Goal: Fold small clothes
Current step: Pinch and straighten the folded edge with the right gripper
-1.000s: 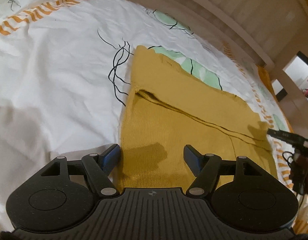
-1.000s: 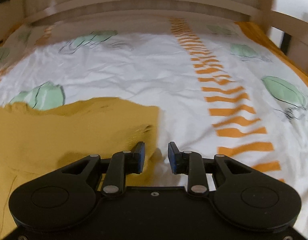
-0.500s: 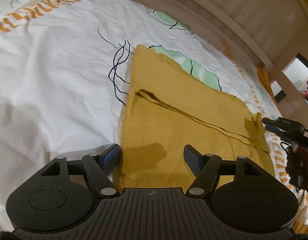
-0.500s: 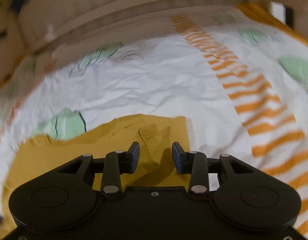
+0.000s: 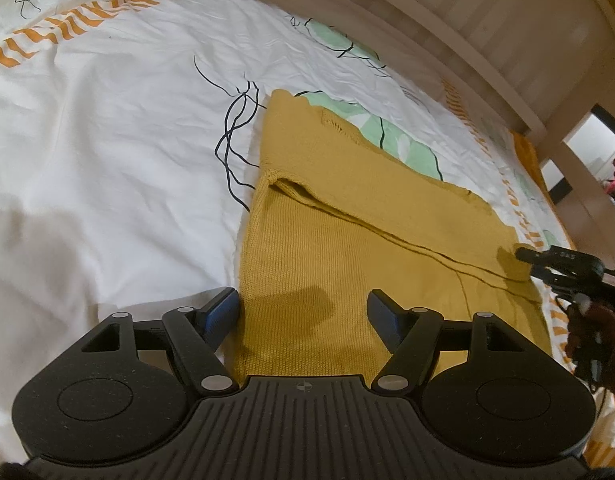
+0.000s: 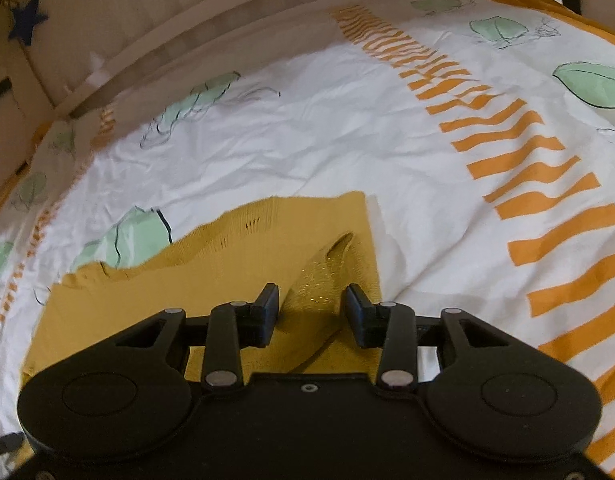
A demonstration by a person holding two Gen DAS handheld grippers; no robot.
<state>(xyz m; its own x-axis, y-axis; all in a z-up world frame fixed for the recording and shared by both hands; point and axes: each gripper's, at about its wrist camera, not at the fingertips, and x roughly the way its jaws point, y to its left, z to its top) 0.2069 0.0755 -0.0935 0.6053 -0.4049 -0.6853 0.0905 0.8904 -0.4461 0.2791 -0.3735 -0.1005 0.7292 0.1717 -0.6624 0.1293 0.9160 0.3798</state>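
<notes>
Patterned bedsheet (image 5: 107, 160) bears a mustard knit (image 5: 327, 264); left gripper (image 5: 303, 312) and right gripper (image 6: 311, 308) both released, no legible writing.

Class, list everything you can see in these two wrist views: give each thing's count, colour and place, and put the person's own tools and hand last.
Knitted garment: one, mustard yellow, lying folded on the bed sheet, one corner raised.
Bed sheet: one, white with green leaves and orange stripes, under the garment.
Bed frame: one, pale wood, along the far edge.
Star: one, dark blue, on the bed frame.
Left gripper: one, black, fingers open over the garment's near edge.
Right gripper: one, black, fingers open around the raised corner, just been opening.
Hand: one, holding the right gripper.
</notes>
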